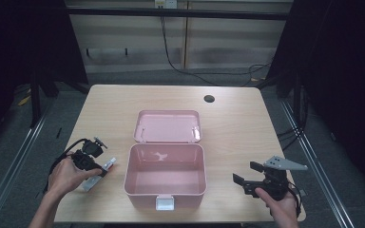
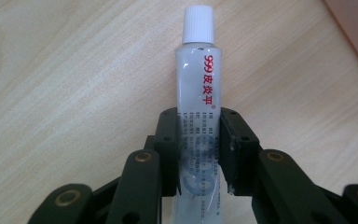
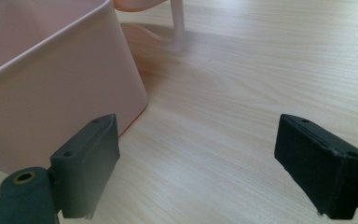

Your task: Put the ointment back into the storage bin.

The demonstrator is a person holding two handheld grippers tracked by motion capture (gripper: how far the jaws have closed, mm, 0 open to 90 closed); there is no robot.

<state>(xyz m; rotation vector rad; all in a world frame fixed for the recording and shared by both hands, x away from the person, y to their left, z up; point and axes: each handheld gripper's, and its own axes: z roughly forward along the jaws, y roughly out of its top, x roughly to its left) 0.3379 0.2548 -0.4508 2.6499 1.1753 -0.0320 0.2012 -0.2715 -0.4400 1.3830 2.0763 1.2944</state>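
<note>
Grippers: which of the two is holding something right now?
The left gripper: its jaws are closed on a white tube with a ribbed cap. The right gripper has its jaws spread wide apart, nothing between them, beside the pink box.

Wooden table (image 1: pixel 114 109), round hole (image 1: pixel 209 99); apparently cables (image 1: pixel 164 47) behind.

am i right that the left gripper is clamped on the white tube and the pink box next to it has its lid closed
Not quite: the lid is open, folded back behind the pink box, as the high view shows. The left gripper is indeed clamped on the white tube.
</note>
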